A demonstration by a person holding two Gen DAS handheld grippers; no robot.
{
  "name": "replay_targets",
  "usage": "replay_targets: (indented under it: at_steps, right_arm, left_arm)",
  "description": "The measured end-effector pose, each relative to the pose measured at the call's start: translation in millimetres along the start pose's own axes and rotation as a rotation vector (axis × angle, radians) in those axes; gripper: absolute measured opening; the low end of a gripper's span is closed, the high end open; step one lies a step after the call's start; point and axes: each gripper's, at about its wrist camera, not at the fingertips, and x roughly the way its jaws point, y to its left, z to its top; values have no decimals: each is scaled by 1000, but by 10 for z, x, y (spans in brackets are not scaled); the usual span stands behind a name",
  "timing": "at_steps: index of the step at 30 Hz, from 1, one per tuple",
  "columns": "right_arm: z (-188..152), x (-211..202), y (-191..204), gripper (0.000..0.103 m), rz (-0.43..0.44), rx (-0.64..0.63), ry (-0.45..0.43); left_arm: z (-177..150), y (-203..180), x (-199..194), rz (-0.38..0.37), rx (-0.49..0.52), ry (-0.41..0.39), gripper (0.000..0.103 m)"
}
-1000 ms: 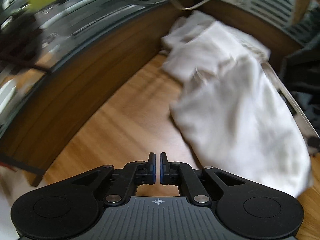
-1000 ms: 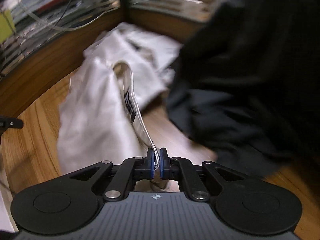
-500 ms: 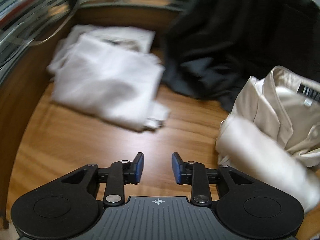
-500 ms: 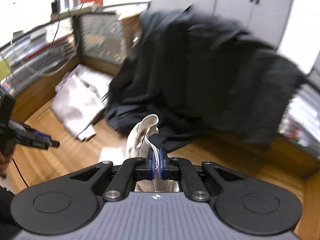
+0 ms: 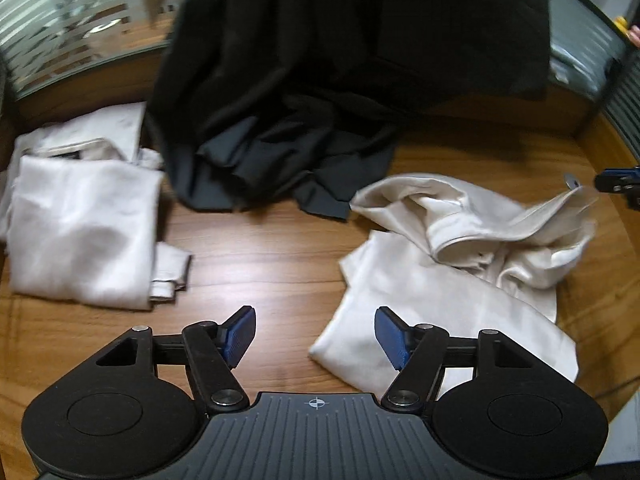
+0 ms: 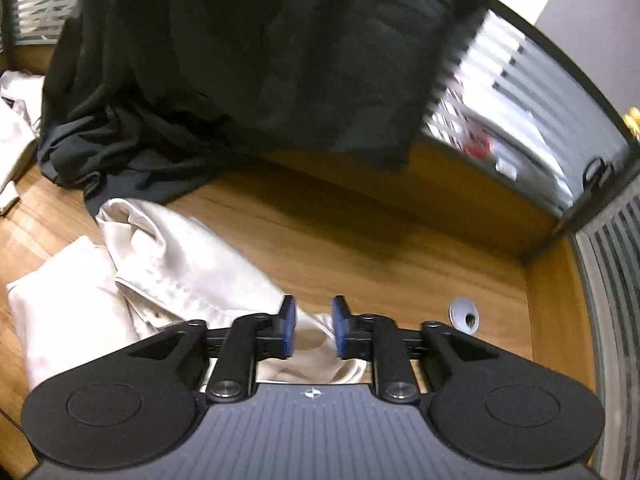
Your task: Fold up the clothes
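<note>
A cream satin shirt [image 5: 460, 264] lies crumpled on the wooden desk [image 5: 260, 248], at right in the left wrist view and at lower left in the right wrist view [image 6: 168, 276]. My left gripper [image 5: 316, 336] is wide open and empty, just above the desk near the shirt's lower left corner. My right gripper [image 6: 314, 328] is open with a fold of the shirt lying between and under its jaws. It shows at the far right edge of the left wrist view [image 5: 618, 184], beside the shirt's raised edge.
A folded white garment [image 5: 84, 232] lies at the left. A heap of black clothes [image 5: 320, 80] hangs over the back partition onto the desk. A round cable grommet [image 6: 464, 314] sits near the right corner. Slatted partitions [image 6: 520, 112] enclose the desk.
My right gripper carried the cream shirt to the right side of the desk, lowered it and opened. My left gripper swung right from the white garment and opened wide.
</note>
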Motion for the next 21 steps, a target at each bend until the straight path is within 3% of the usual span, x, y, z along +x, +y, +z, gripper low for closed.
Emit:
replay_targets:
  at_steps: [2,12,15,21]
  right_arm:
    - [-73,-15,7,43,26,27,-5]
    - [-601,304,315,45,195,147,137]
    - [-714,535,276,50,156,221,172]
    - [-886,780,-85,51,18,411,191]
  left_arm:
    - [61,-118,97,-18,28,5,71]
    - [369,-714,599,-111,167,32,75]
    - [473,-868,806,-120,200,46,75]
    - [680,-1092,1216,-125,227,67,75]
